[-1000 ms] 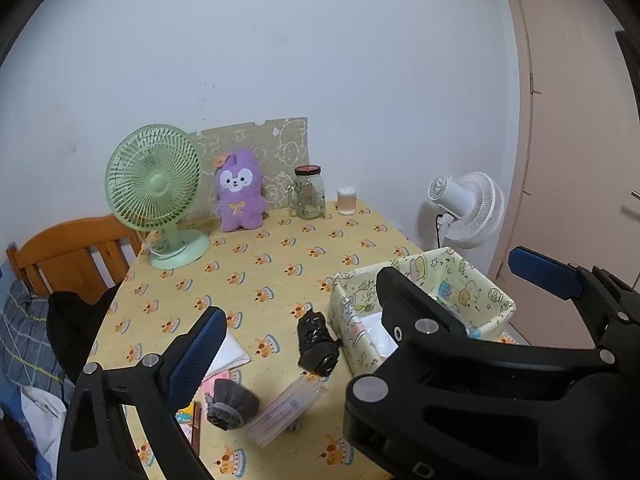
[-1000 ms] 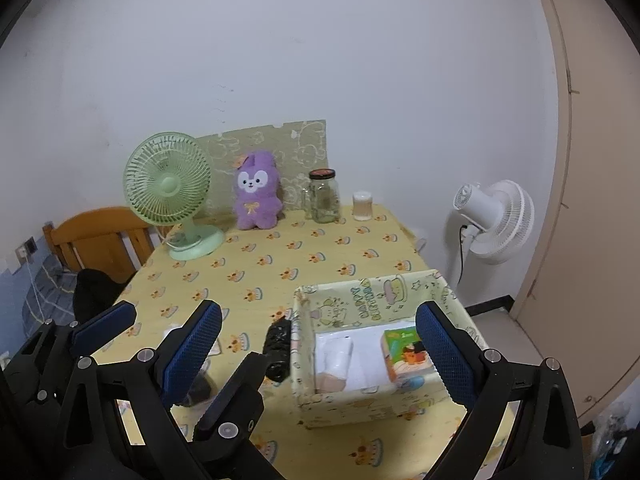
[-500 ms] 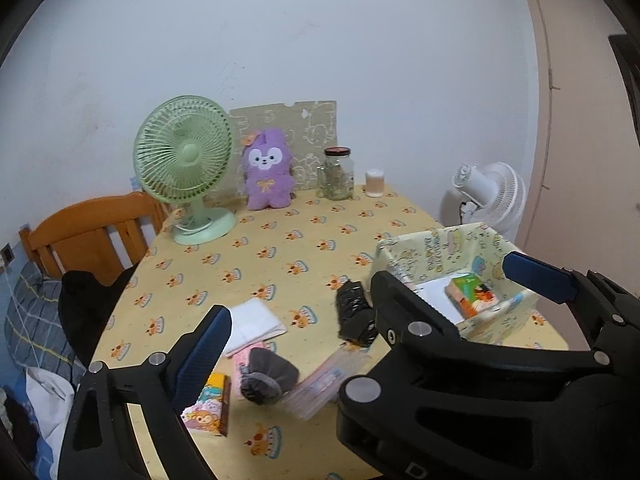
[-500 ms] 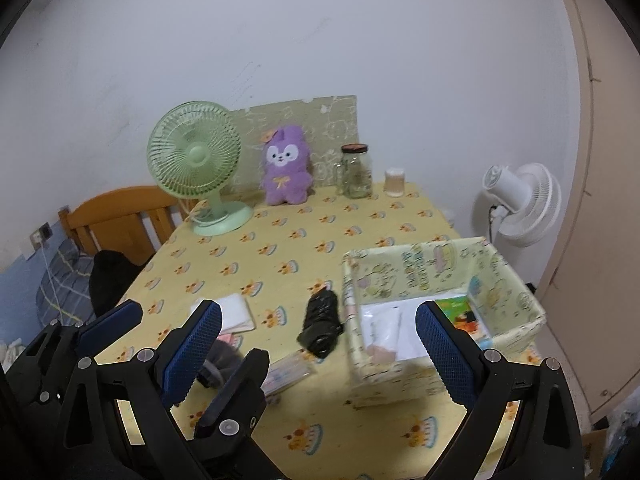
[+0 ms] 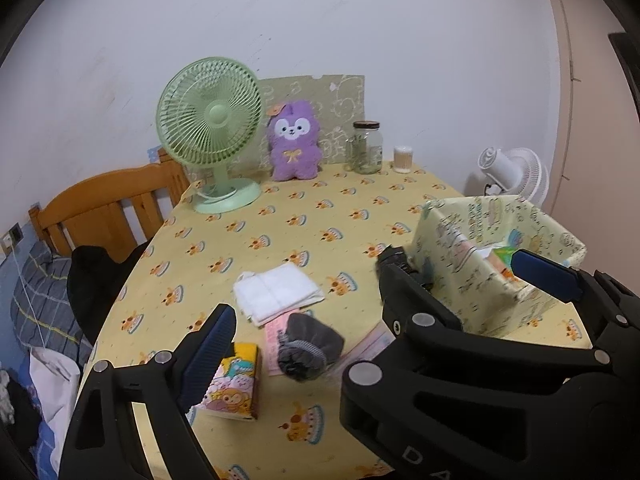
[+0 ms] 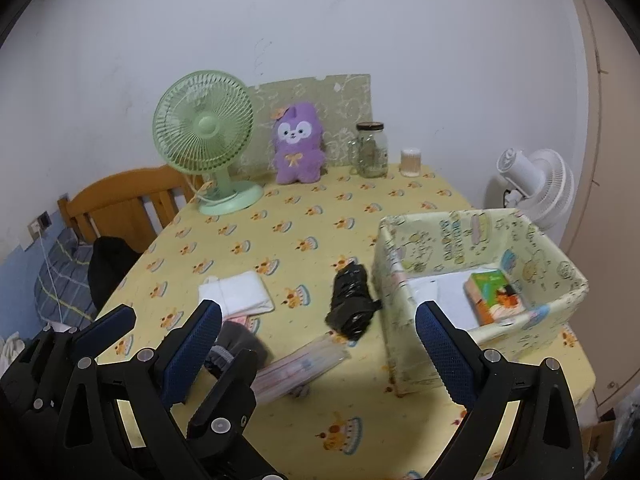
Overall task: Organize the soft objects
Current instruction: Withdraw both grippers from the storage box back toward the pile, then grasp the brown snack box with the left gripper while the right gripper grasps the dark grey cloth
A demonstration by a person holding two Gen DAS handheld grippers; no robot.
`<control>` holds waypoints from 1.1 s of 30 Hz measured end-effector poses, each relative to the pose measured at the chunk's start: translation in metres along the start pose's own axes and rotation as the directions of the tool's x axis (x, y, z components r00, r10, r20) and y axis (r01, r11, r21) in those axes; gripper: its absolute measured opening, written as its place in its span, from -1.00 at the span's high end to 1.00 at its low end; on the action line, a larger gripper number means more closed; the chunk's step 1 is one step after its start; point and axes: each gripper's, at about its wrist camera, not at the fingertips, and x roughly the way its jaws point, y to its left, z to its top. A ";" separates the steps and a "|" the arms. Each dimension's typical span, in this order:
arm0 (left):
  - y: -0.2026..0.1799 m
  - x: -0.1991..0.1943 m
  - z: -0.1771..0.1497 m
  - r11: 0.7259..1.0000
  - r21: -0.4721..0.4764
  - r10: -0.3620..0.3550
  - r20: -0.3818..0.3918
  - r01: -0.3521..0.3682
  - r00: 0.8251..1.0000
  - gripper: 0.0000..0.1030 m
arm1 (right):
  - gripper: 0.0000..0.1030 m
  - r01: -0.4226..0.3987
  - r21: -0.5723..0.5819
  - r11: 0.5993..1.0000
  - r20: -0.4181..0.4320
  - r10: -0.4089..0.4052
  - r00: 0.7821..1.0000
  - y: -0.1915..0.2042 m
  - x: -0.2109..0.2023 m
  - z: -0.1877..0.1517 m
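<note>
On the yellow tablecloth lie a white folded cloth (image 5: 278,292), a grey rolled sock (image 5: 310,346), a cartoon tissue pack (image 5: 234,384), a clear flat packet (image 6: 300,366) and a black crumpled bundle (image 6: 352,300). To the right stands a patterned box (image 6: 452,236) holding a green tissue pack (image 6: 494,296). A purple plush (image 5: 294,146) sits at the back. My left gripper (image 5: 376,310) hovers above the sock, its jaws closing with nothing pressed between them. Beside it my right gripper (image 6: 318,354) hangs open and empty above the packet.
A green desk fan (image 5: 210,120), a glass jar (image 5: 366,148) and a small cup (image 5: 402,160) line the back wall. A wooden chair (image 5: 104,208) with dark clothes stands left of the table. A white fan (image 6: 536,184) stands beyond the right edge.
Both grippers have come down and forward towards the table, so the cloth, sock and box now look nearer. The left jaws have narrowed slightly.
</note>
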 end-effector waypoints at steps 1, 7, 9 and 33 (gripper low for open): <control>0.002 0.002 -0.002 1.000 -0.006 0.014 0.000 -0.014 1.000 -0.73 | -0.92 -0.003 -0.004 1.000 -0.004 0.003 1.000 0.003 0.003 -0.002; 0.019 0.013 -0.011 0.997 -0.058 0.055 -0.017 -0.056 0.998 -0.67 | -0.88 -0.015 -0.019 1.000 -0.044 0.014 0.999 0.016 0.022 -0.007; 0.024 0.018 -0.014 0.996 -0.073 0.055 -0.037 -0.057 0.998 -0.66 | -0.87 -0.016 -0.030 0.999 -0.057 0.014 0.998 0.021 0.028 -0.010; 0.067 0.071 -0.048 0.986 -0.141 0.066 -0.189 -0.093 0.980 -0.34 | -0.85 -0.064 -0.139 0.988 -0.215 0.033 0.976 0.062 0.098 -0.029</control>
